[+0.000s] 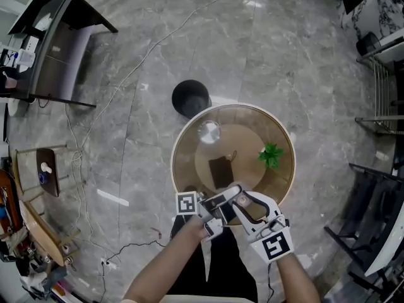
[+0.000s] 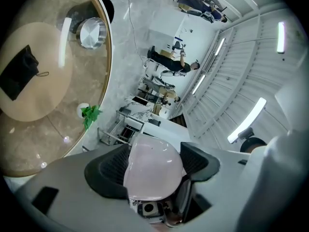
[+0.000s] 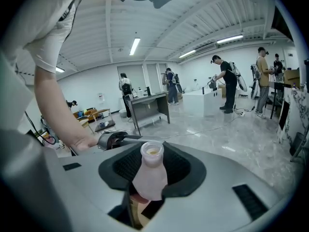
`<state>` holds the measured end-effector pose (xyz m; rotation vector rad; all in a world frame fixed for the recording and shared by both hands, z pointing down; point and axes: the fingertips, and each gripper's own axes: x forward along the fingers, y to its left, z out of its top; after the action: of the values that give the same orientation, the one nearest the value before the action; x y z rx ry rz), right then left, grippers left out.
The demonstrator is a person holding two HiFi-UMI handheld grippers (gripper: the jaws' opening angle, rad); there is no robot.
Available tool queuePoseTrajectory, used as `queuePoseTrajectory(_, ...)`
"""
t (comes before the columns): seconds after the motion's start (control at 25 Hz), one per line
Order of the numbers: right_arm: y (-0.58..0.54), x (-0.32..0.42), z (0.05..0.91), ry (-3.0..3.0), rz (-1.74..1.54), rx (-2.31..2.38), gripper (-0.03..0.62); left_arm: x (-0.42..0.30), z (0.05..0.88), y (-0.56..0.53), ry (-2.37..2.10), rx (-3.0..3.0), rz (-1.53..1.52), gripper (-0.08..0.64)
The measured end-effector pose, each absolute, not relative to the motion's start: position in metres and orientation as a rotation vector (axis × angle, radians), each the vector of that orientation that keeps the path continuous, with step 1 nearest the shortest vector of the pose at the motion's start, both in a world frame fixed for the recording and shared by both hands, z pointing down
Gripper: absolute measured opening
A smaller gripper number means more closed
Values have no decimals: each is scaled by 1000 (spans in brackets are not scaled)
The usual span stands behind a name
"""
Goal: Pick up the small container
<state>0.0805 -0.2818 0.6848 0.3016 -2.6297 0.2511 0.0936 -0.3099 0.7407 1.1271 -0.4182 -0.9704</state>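
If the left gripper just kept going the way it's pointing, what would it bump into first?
Nothing nearby. Past the pale pink rounded thing clamped in the left gripper, the way looks free, as far as a wire rack across the room; depth is unclear.

open lab hall: grey marble floor [image 1: 252,55], strip lights [image 3: 134,46] on ribbed ceiling [image 3: 193,18], work desks [image 3: 148,102], floor cables [image 3: 201,128]

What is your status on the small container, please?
Left tool shut on pale pink domed container. Right tool shut on small open bottle. Both above glass table; nothing blocking.
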Motion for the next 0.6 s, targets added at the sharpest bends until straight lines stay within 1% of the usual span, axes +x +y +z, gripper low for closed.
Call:
queuePoseTrajectory(0.32,-261,97,597,-2676,274,287,150,110,654,-288,-432,1116,-999,348)
queuePoseTrajectory(0.6,-249,97,533,-2702,196,249,150,109,588,-278,-423,1135,-1034,348)
